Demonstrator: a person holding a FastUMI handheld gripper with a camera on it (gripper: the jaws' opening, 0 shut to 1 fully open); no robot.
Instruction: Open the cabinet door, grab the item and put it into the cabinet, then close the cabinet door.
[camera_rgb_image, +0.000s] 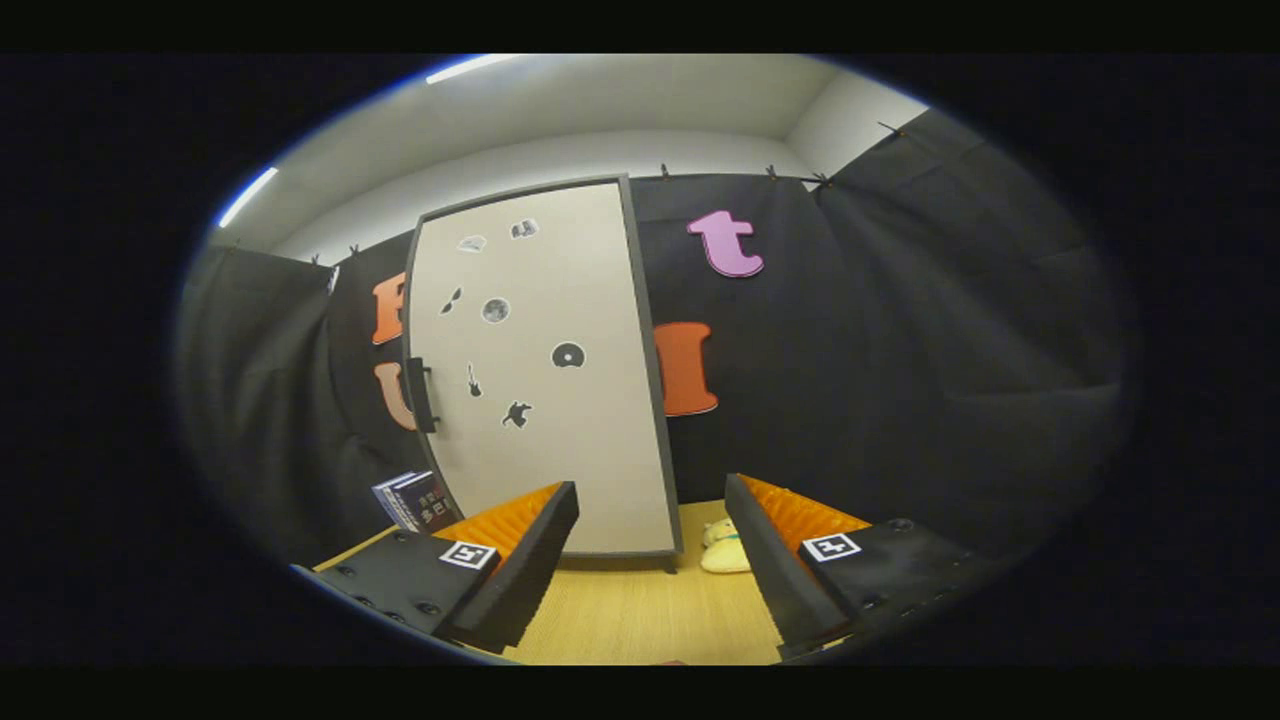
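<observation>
A tall cabinet (545, 370) with a pale door in a dark frame stands on the wooden table (640, 610), beyond my fingers. The door is closed, with a dark handle (422, 395) on its left edge and several small stickers on its face. A small pale yellow plush toy (722, 546) lies on the table at the cabinet's right foot, just ahead of my right finger and partly hidden by it. My gripper (650, 500) is open, with nothing between its fingers, back from the cabinet.
A stack of dark books (412, 500) sits by the cabinet's lower left corner, beyond my left finger. Black cloth walls close in the booth behind and on both sides. Bare wooden tabletop lies between my fingers.
</observation>
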